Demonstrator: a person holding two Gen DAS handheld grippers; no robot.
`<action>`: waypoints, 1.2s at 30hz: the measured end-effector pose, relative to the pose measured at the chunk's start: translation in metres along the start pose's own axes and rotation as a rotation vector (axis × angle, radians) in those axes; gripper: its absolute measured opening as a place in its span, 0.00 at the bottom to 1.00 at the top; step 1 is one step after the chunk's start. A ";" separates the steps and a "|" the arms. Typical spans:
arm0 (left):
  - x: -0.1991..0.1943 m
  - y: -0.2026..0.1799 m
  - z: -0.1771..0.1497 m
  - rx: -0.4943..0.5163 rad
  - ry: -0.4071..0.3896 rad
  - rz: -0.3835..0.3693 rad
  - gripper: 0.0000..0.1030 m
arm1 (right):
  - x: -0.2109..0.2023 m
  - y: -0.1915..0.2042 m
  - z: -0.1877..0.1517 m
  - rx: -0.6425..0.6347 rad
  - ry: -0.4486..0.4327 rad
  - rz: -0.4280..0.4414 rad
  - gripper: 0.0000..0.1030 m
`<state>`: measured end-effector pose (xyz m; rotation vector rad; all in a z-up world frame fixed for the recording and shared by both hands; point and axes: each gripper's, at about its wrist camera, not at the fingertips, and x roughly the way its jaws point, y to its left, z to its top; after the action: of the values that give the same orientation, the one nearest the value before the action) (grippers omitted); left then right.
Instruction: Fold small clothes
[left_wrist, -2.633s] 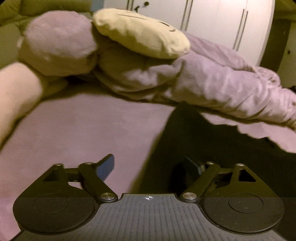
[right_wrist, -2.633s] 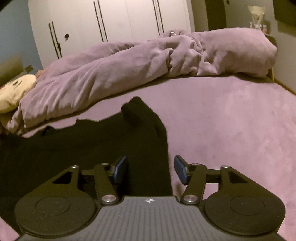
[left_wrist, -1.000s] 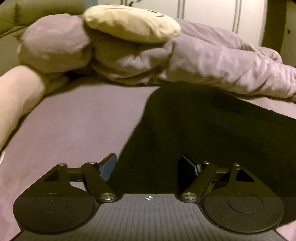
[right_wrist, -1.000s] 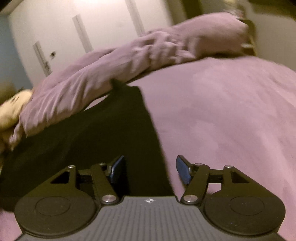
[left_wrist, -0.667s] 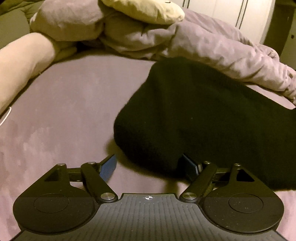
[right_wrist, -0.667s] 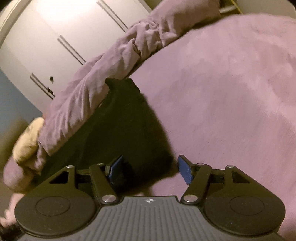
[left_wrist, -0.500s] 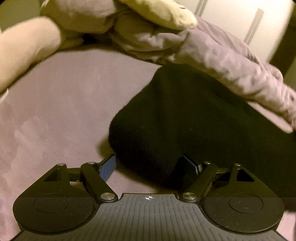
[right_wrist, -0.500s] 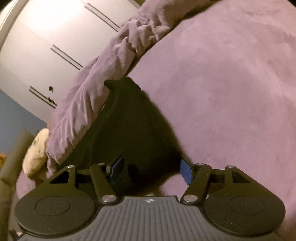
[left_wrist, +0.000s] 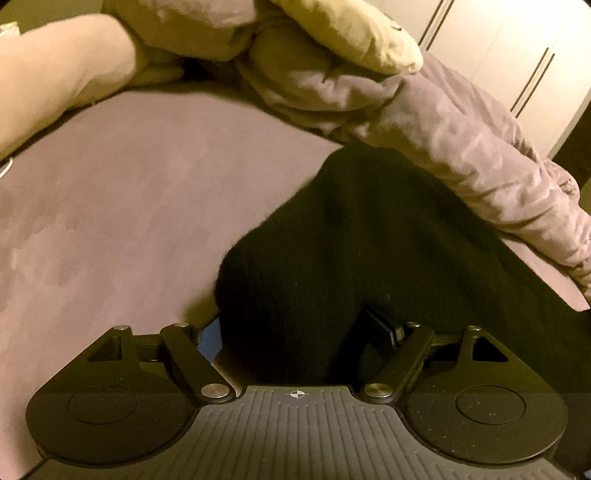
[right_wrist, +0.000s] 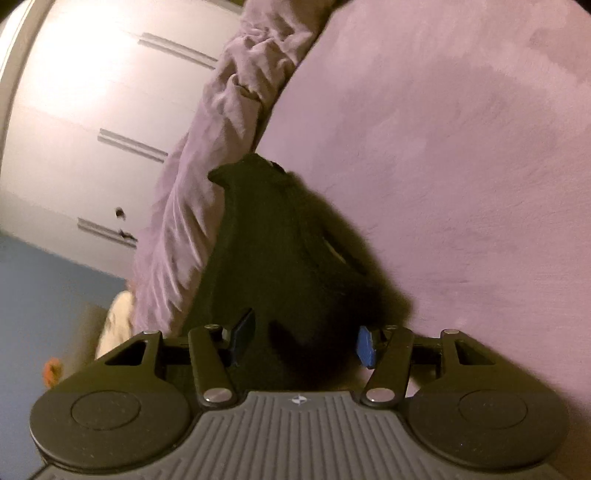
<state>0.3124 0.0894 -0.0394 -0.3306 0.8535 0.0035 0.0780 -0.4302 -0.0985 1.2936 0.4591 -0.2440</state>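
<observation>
Bed (left_wrist: 110, 206): mauve sheet, largely bare. A crumpled duvet (left_wrist: 461, 147) lies along the far side with a yellow cushion (left_wrist: 351, 33) on top.

Garment (left_wrist: 369, 240): black knit, lying on the sheet with its far edge against the duvet. In the left view a rounded, doubled edge bulges toward the camera; in the right view the cloth narrows to a point (right_wrist: 255, 166) near the duvet.

Left claw (left_wrist: 295, 328): jaws apart, the bulging edge sitting between them. Contact of the pads with the cloth cannot be confirmed.

Right claw (right_wrist: 306, 339): jaws have just been closing, with dark cloth between them. The blue pads (right_wrist: 365, 345) show a gap to the cloth, so no clamp yet.

Risks, as judged:
- Thick doubled knit may be pinched on one layer only, so the fold peels open when lifted.
- Uneven bites by the two claws would skew the fold.
- A low jaw could catch the sheet along with the garment.
- Carrying the fold far could snag the duvet edge.
</observation>
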 end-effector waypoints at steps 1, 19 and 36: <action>0.001 0.000 0.001 -0.006 -0.005 -0.002 0.81 | 0.005 0.001 0.000 0.010 -0.007 0.009 0.55; -0.002 -0.015 0.011 0.121 -0.024 -0.001 0.28 | 0.036 0.022 -0.001 -0.156 0.012 -0.055 0.39; -0.068 -0.029 -0.014 0.276 -0.021 -0.042 0.21 | 0.001 0.065 0.002 -0.516 -0.055 -0.194 0.19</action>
<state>0.2612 0.0662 0.0105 -0.0886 0.8145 -0.1483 0.1069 -0.4149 -0.0421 0.7371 0.5579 -0.2989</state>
